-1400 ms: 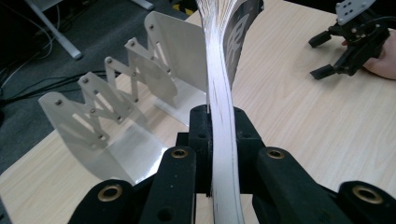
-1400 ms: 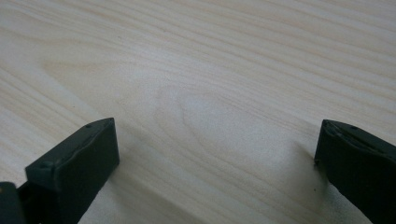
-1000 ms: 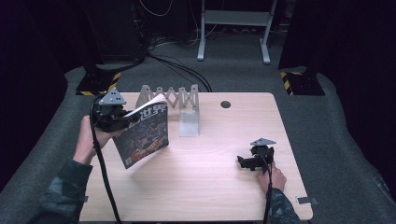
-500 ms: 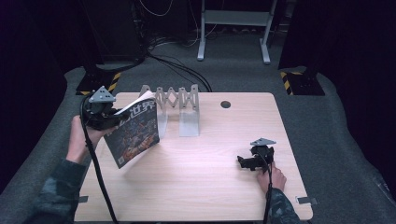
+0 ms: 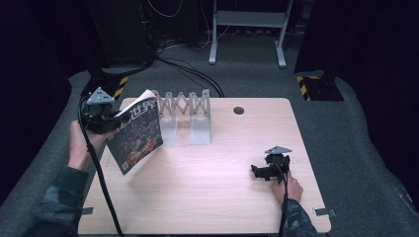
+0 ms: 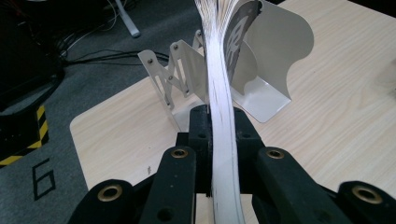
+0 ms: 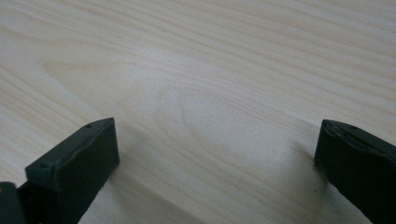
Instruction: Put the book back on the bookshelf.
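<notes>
While the left gripper (image 5: 106,121) pinches the magazine (image 5: 136,136) by its spine edge, lifted off the counter (image 5: 207,197) at the left side, the rack (image 5: 185,106) lies just beyond and to its right. Magazine: long axis tilted, pages fanned upward. Nearer hand: left. Right gripper (image 5: 264,170): spread, resting on the counter, well apart.

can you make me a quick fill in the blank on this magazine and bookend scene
1. The left gripper is shut on the ____.
2. The jaws of the right gripper stand ____ over the bare table.
3. The magazine is held off the table to the ____ of the metal bookend rack in the high view.
Missing words: magazine; open; left
</notes>
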A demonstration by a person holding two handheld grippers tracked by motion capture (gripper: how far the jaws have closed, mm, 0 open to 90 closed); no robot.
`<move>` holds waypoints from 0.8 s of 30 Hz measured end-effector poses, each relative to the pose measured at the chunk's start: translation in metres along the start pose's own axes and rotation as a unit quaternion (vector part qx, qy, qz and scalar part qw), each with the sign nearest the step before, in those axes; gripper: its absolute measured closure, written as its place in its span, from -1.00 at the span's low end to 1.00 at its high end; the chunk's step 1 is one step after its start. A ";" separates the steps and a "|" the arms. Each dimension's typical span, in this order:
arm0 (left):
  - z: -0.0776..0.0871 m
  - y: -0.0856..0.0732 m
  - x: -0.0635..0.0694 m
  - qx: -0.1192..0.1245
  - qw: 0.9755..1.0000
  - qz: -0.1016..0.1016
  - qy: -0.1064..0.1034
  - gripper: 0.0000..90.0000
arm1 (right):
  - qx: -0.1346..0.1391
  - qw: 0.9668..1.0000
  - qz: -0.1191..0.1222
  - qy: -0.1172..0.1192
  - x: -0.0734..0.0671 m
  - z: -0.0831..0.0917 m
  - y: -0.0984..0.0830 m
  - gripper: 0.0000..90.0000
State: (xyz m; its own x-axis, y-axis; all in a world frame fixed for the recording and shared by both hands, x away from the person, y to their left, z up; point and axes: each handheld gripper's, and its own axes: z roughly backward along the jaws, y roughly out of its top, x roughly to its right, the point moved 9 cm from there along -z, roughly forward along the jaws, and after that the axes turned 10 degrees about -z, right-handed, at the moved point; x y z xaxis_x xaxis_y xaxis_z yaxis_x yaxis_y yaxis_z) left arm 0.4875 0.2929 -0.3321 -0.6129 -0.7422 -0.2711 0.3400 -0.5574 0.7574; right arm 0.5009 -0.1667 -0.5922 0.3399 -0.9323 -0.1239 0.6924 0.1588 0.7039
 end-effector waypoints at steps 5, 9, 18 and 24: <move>-0.004 0.004 -0.003 0.000 1.000 0.004 0.005 0.82 | 0.000 1.000 0.000 0.000 0.000 0.000 0.000 -1.00; -0.008 0.008 -0.007 0.001 1.000 0.009 0.008 0.83 | 0.000 1.000 0.000 0.000 0.000 0.000 0.000 -1.00; -0.026 0.013 -0.012 0.002 1.000 0.022 0.018 0.83 | 0.000 1.000 0.000 0.000 0.000 0.000 0.000 -1.00; -0.036 0.016 -0.016 0.003 0.999 0.032 0.023 0.83 | 0.000 1.000 0.000 0.000 0.000 0.000 0.000 -1.00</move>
State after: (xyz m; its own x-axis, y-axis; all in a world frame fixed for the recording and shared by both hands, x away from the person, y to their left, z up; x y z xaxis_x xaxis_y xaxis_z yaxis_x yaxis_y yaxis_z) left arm 0.5281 0.2825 -0.3369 -0.5562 -0.7925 -0.2501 0.3728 -0.5070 0.7772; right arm 0.5010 -0.1666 -0.5922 0.3402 -0.9321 -0.1242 0.6922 0.1588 0.7040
